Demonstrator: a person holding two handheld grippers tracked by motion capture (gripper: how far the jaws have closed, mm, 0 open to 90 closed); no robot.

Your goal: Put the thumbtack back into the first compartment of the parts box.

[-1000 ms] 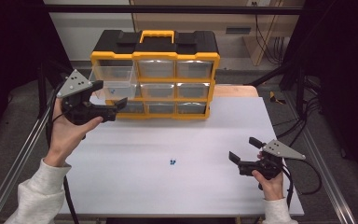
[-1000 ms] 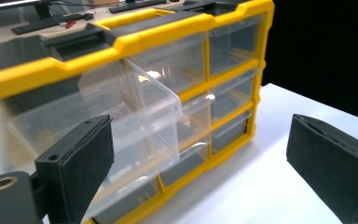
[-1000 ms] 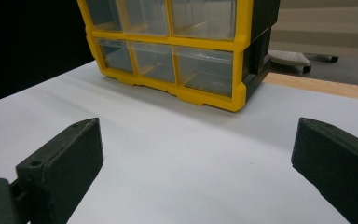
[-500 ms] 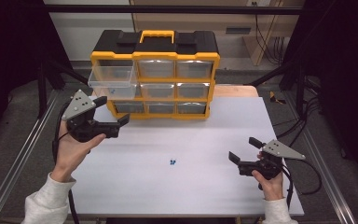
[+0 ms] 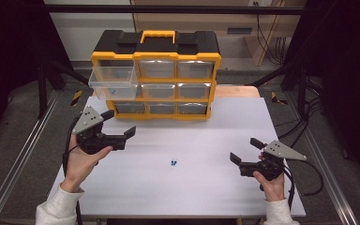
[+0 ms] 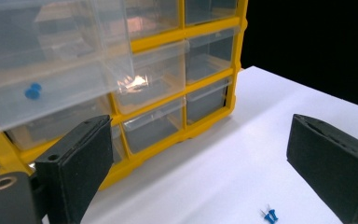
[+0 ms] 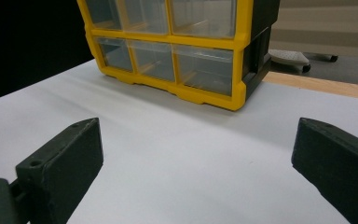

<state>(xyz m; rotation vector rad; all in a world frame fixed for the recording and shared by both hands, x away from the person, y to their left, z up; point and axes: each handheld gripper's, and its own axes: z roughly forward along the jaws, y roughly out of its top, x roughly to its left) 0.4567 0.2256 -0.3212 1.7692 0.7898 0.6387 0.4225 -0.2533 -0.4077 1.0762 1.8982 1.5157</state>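
On the white tabletop (image 5: 201, 187) a small pair of blue pushpins (image 5: 173, 163) lies near the middle, well apart from both grippers. The left gripper (image 5: 120, 126) is held above the tabletop at about 9 o'clock from the pushpins, its jaws spread wide and holding nothing, pointing toward 3 o'clock. In the left gripper view the pushpins (image 6: 270, 215) lie low in the frame, between the two jaws but nearer the right-hand one, on the tabletop beyond them and not touched by either.

The right gripper (image 5: 246, 150) sits near the tabletop's edge at about 3 o'clock from the pushpins, jaws also wide apart and empty, pointing toward 9 o'clock. In the right gripper view bare white tabletop (image 7: 177, 158) lies between its jaws.

At 12 o'clock from the pushpins stands a yellow and black drawer organizer (image 5: 155, 75) with a yellow carry handle (image 5: 157, 35) and three rows of clear drawers. Its top-left clear drawer (image 5: 113, 79) is pulled out toward the person, and a blue pushpin (image 5: 113, 91) lies inside it; the left gripper view shows that pin (image 6: 31, 91) through the drawer's clear floor, up at about 10 o'clock from the left jaw. The other drawers sit flush in the frame.

No brand, label or writing can be read on the organizer, the grippers or the tabletop.
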